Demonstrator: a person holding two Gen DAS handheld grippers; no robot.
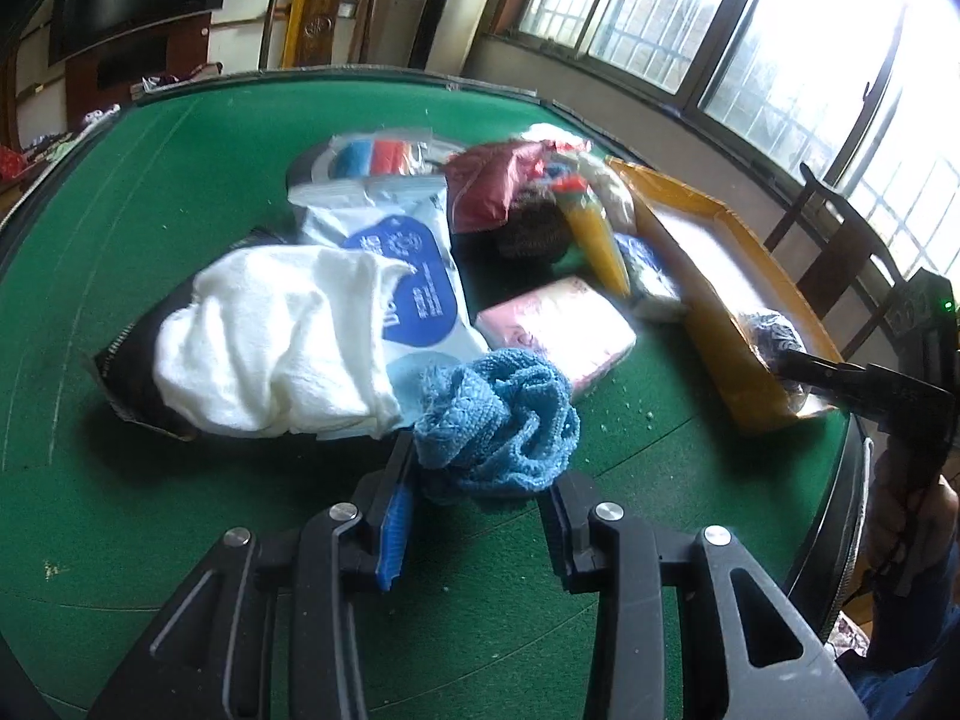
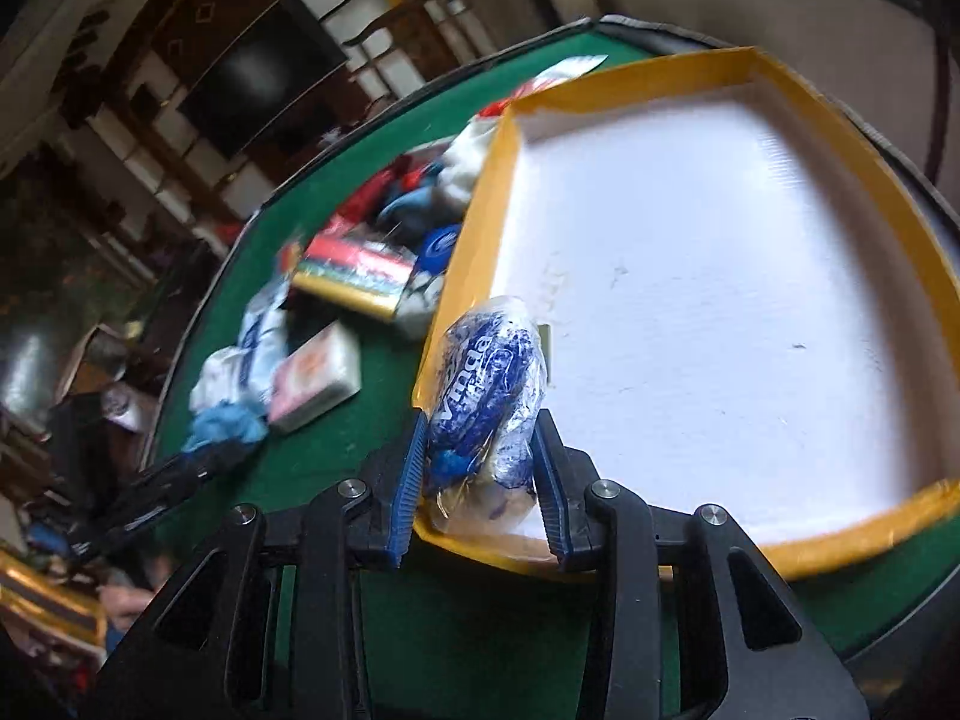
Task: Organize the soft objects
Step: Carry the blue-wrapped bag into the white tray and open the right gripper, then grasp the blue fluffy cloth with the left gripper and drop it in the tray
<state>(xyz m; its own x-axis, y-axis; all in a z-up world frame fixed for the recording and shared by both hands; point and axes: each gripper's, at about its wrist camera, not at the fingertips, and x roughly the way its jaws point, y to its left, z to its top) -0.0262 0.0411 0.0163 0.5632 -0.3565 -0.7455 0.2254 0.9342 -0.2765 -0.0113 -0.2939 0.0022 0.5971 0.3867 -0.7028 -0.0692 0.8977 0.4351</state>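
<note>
My right gripper point(image 2: 482, 429) is shut on a blue-and-white tissue pack point(image 2: 489, 372) in clear wrap. It holds the pack over the near left corner of a yellow-rimmed box point(image 2: 600, 84) with a white floor. The left wrist view shows the same gripper point(image 1: 789, 360) and pack point(image 1: 768, 327) at the box point(image 1: 708, 306). My left gripper point(image 1: 480, 471) is shut on a crumpled blue knitted cloth point(image 1: 498, 420), low over the green table point(image 1: 150, 192). Behind the cloth lie a white cloth point(image 1: 270, 336), a white-and-blue pack point(image 1: 414, 276) and a pink pack point(image 1: 558, 324).
Further back sit a red bag point(image 1: 492, 180), a yellow item point(image 1: 600, 240), a dark scrubber point(image 1: 534, 228) and a pack of coloured sponges point(image 1: 375, 159). A hand point(image 1: 906, 516) holds the right gripper at the table's right edge. Chairs and windows stand beyond.
</note>
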